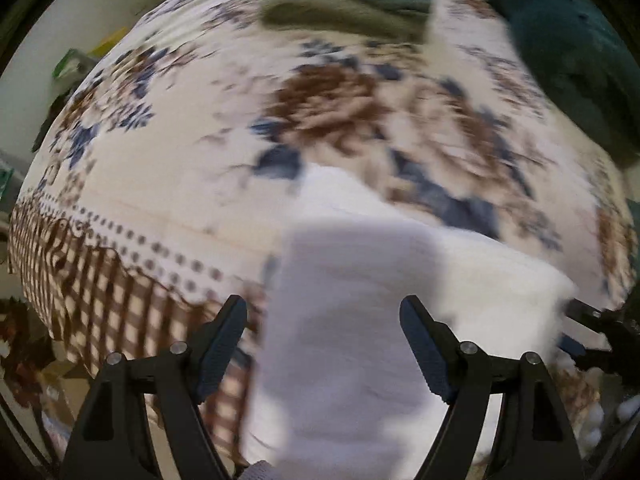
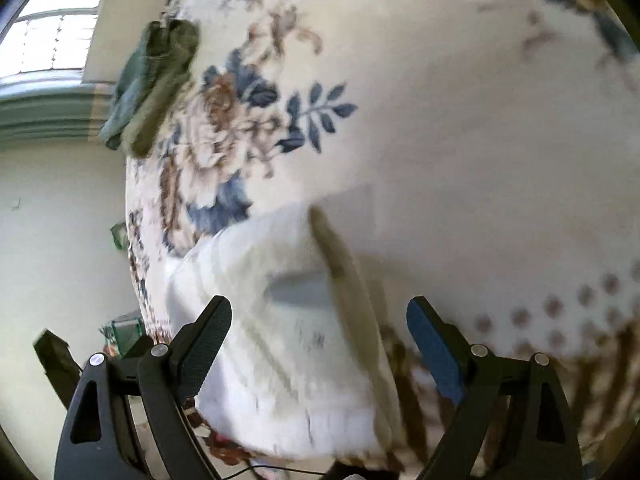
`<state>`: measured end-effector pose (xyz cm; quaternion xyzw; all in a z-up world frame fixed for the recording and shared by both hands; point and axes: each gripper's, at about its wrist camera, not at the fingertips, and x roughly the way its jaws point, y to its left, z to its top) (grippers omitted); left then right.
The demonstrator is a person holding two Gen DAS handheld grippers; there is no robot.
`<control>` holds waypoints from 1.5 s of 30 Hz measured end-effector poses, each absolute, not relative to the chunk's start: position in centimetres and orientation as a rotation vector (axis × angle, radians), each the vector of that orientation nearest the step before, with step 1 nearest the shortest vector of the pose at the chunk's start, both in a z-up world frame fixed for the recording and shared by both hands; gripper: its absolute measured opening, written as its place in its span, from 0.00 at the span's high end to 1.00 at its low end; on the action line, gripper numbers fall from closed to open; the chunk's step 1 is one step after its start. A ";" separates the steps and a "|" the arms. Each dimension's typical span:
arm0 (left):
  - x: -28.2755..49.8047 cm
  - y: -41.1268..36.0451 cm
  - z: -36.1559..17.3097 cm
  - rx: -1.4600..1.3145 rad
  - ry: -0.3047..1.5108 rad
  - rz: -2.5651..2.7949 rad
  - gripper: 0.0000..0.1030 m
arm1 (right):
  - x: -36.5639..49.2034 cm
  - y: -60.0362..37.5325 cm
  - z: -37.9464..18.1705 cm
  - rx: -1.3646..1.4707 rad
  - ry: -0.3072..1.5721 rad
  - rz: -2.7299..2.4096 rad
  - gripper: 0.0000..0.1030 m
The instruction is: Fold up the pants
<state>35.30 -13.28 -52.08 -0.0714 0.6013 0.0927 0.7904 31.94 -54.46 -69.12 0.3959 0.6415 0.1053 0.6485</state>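
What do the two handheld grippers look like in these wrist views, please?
The left gripper and the right gripper look alike: matte black angular linkage arms with round silver pivot pins, and two slim fingers faced with ribbed dark blue pads. No sleeves or markings show.

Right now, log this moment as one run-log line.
left gripper: open, over white pants | right gripper: open, over same pants | surface: floral bedspread | folded green clothes at far edge | frames blurred
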 end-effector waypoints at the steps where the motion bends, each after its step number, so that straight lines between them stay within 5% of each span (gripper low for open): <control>1: 36.0 -12.5 -52.7 -0.162 1.303 0.204 0.25 | 32.2 -54.3 -69.8 0.946 1.462 0.249 0.11; 5: 38.5 -10.3 -54.8 -0.172 1.323 0.216 0.25 | 32.7 -52.6 -71.0 1.008 1.477 0.296 0.15; 6: 38.9 -10.1 -54.9 -0.173 1.324 0.216 0.25 | 32.7 -52.4 -70.8 1.000 1.456 0.296 0.36; 7: 39.4 -9.8 -55.4 -0.180 1.329 0.211 0.25 | 32.6 -52.2 -70.4 0.952 1.461 0.261 0.76; 8: 40.0 -9.6 -55.8 -0.184 1.338 0.204 0.25 | 32.5 -52.3 -69.6 0.920 1.437 0.225 0.85; 15: 41.7 -9.3 -57.8 -0.218 1.376 0.144 0.20 | 32.6 -51.5 -67.8 0.744 1.430 0.126 0.87; 24: 41.0 -5.4 -54.7 -0.412 1.304 0.169 0.20 | 30.5 -53.2 -65.0 0.707 1.451 0.154 0.46; 29: 44.5 -6.0 -58.7 -0.474 1.419 0.077 0.26 | 27.6 -53.6 -66.9 0.776 1.514 0.166 0.46; 30: 44.9 -6.4 -59.3 -0.462 1.426 0.049 0.35 | 27.5 -53.3 -67.5 0.784 1.523 0.169 0.46; 31: 45.4 -7.1 -59.9 -0.442 1.426 0.005 0.69 | 27.6 -53.0 -68.0 0.792 1.528 0.174 0.46; 32: 45.5 -7.5 -59.9 -0.433 1.429 -0.020 0.77 | 27.6 -52.8 -68.4 0.801 1.530 0.178 0.46; 38: 44.3 -6.4 -59.7 -0.515 1.332 -0.018 0.81 | 28.3 -51.8 -69.9 0.793 1.543 0.150 0.46; 42: 43.9 -4.9 -60.5 -0.659 1.320 -0.010 0.81 | 28.4 -51.0 -69.5 0.749 1.508 0.153 0.77; 45: 43.6 -3.9 -60.7 -0.749 1.308 -0.012 0.82 | 28.4 -50.6 -68.4 0.687 1.503 0.124 0.83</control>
